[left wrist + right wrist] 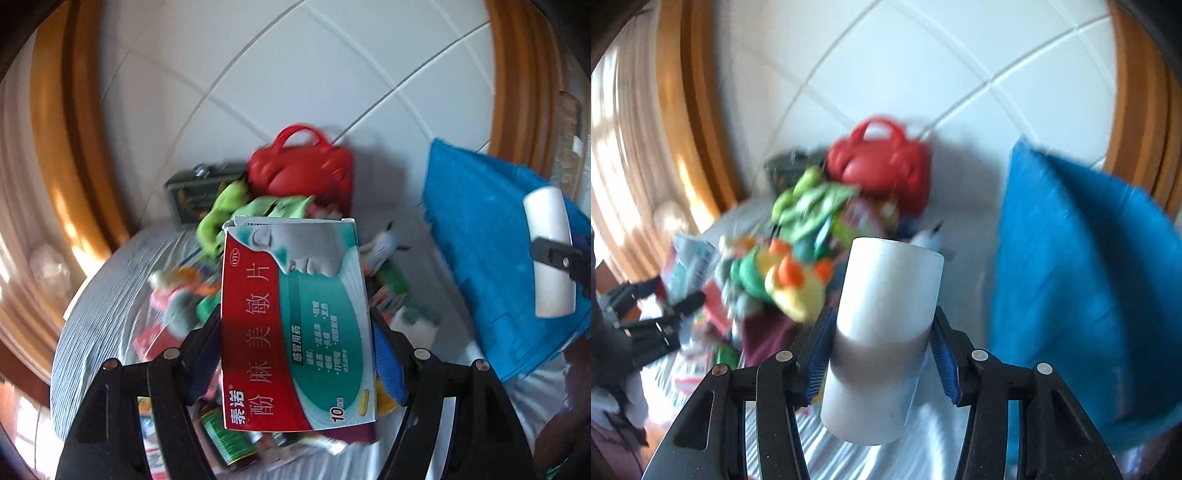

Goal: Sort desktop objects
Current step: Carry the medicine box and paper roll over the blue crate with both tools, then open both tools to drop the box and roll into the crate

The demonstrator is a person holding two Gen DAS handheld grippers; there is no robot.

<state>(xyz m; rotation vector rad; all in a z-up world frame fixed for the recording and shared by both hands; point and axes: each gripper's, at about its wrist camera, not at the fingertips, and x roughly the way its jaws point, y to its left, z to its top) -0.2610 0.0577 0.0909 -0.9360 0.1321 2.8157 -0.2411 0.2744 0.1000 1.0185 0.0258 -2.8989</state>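
Clamped between the left gripper [297,343] fingers is a medicine box [295,325], red and teal with white Chinese lettering and a grey face printed at its far end. Its long sides press against the blue pads [389,369], so the jaws stand about as wide as the box, which is held above the clutter with its open flap pointing away from the camera.

Over on the right wrist view, the right gripper [881,354] grips a white cylinder [882,332] across its middle; the blue pads [818,362] touch both sides and the cylinder tilts slightly, its far end up. The jaws are set at a middling width, filled by the cylinder.

Beneath both lies a pile of toys and packets on a pale striped cloth [107,295]: a green plush [221,210], a red bag [299,166] with a handle against the white tiled wall [258,74], and a dark tin [192,192] beside it. A blue basket [491,258] stands to the right.

Only the left wrist view shows a small green-labelled bottle [229,439] under the box, and the cylinder held in front of the basket (the right gripper's black tip just shows there). Only the right wrist view shows a yellow-and-orange plush [798,284] and the left gripper [665,325] at its left edge, blurred.
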